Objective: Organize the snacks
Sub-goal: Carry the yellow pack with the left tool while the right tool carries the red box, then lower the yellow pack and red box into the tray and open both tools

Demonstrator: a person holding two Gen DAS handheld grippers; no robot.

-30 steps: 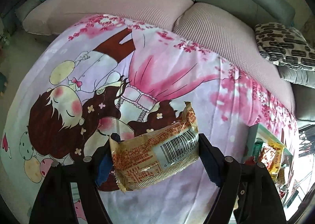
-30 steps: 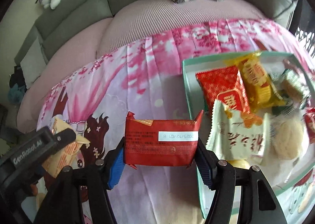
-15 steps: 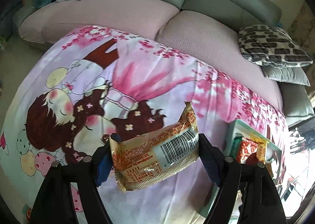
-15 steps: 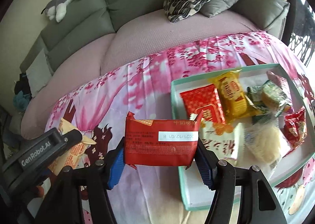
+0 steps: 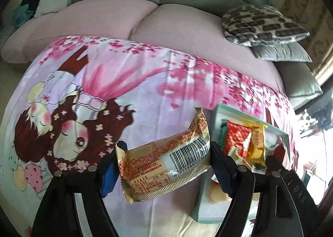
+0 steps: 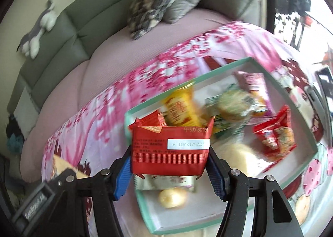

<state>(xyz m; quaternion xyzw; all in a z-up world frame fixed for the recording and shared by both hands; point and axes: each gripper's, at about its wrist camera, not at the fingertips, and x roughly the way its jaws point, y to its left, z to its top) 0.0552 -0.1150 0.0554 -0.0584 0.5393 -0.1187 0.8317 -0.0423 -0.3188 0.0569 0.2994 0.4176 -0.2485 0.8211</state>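
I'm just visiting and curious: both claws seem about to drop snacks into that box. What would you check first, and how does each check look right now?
1. Left gripper holds its tan barcode packet firmly: ok, pinched between both pads.
2. Right gripper holds its red packet: ok, clamped at both ends.
3. Red packet is over the green-rimmed box: ok, it hangs over the box's near-left corner.
4. Tan packet is over the box: not ok, it hangs over the pink cartoon blanket, beside the box.
5. Free room in the box: ok, bare white floor shows near the front.
6. The two grippers are clear of each other: cannot tell, they are close together.
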